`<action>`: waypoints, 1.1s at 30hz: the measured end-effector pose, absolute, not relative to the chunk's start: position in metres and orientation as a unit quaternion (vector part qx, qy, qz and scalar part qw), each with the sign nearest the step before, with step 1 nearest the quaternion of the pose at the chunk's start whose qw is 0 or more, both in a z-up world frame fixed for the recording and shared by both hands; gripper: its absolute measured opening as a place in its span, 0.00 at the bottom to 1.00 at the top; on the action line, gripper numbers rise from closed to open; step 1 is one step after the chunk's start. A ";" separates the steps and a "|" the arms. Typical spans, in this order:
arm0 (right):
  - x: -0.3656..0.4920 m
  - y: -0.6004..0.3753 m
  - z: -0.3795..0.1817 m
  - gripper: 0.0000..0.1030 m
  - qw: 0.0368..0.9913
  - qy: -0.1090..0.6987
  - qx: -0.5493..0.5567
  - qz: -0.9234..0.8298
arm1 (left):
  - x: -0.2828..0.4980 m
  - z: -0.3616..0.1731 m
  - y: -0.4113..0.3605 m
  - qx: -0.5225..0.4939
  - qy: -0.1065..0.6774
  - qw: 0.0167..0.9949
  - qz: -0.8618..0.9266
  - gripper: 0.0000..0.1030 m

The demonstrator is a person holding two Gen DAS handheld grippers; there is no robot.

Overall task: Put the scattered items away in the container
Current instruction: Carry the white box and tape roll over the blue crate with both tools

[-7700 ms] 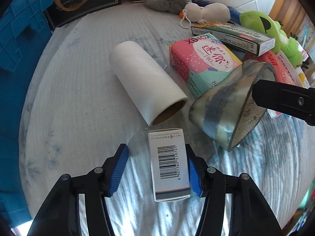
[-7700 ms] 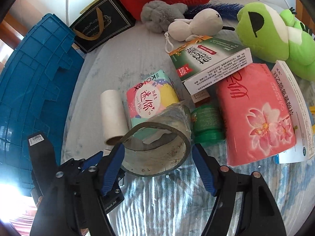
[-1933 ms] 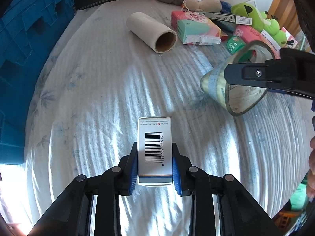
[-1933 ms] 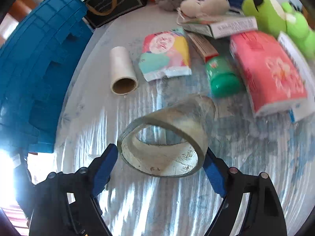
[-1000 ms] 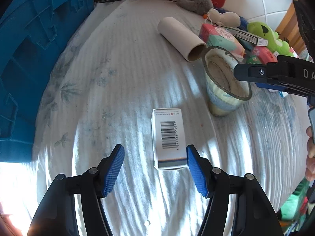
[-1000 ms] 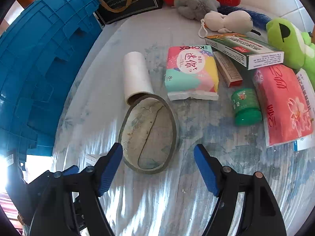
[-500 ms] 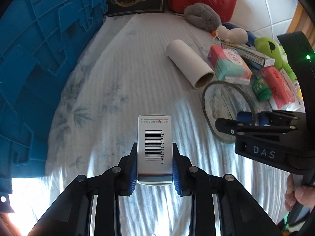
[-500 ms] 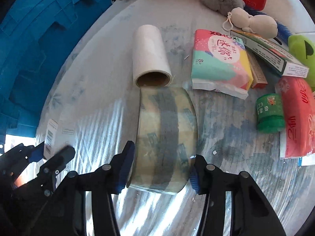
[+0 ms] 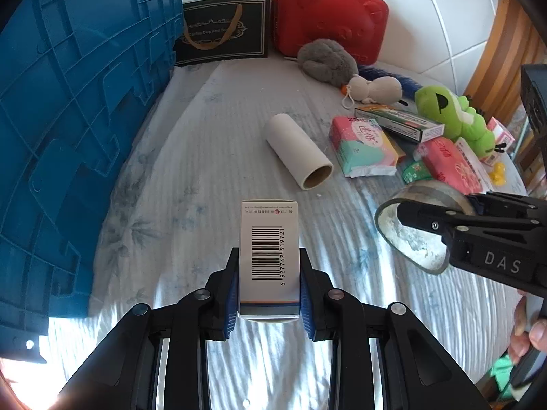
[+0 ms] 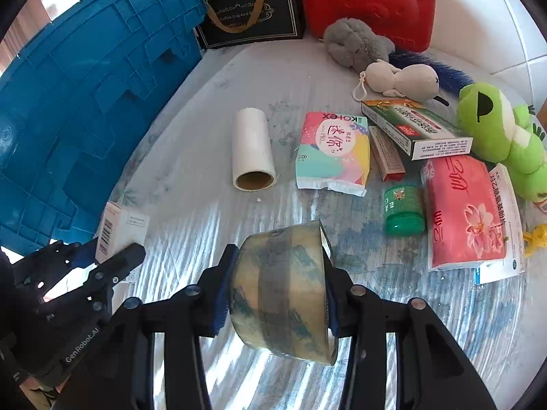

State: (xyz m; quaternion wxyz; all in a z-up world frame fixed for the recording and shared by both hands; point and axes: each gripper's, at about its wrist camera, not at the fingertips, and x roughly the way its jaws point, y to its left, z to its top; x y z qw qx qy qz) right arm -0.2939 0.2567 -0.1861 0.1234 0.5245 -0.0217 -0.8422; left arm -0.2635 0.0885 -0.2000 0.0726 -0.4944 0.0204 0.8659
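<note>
My left gripper (image 9: 268, 287) is shut on a small white box with a barcode (image 9: 268, 249) and holds it above the bedsheet; the box also shows in the right wrist view (image 10: 118, 229). My right gripper (image 10: 277, 294) is shut on a wide roll of clear tape (image 10: 283, 287), lifted off the sheet; the roll also shows in the left wrist view (image 9: 413, 225). The big blue crate (image 9: 68, 119) stands at the left, its ribbed wall towards me (image 10: 85, 102).
On the sheet lie a white paper roll (image 10: 253, 147), a Kotex pack (image 10: 333, 148), a green jar (image 10: 403, 210), a pink tissue pack (image 10: 461, 212), a green-white box (image 10: 415, 128) and plush toys (image 10: 499, 136). A red case (image 9: 328, 13) and a black bag (image 9: 222, 30) stand behind.
Both grippers have lifted and pulled back with their loads. One second ago both were open with box and tape on the sheet; both then shut on them.
</note>
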 end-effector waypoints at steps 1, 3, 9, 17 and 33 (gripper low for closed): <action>-0.294 0.256 -0.180 0.42 0.126 -0.020 0.518 -0.846 | -0.262 -0.197 0.089 -0.492 0.021 0.074 0.867 0.28; -0.294 0.254 -0.167 0.42 0.133 -0.018 0.505 -0.853 | -0.260 -0.189 0.090 -0.484 0.021 0.075 0.872 0.28; -0.301 0.237 -0.116 0.42 0.154 0.004 0.456 -0.876 | -0.265 -0.148 0.083 -0.444 0.028 0.065 0.893 0.28; -0.319 0.192 -0.013 0.42 0.186 0.052 0.369 -0.909 | -0.279 -0.044 0.064 -0.343 0.035 0.040 0.938 0.28; -0.348 -0.027 0.110 0.42 0.353 0.097 0.270 -0.891 | -0.284 0.056 -0.125 -0.312 -0.008 -0.143 0.939 0.28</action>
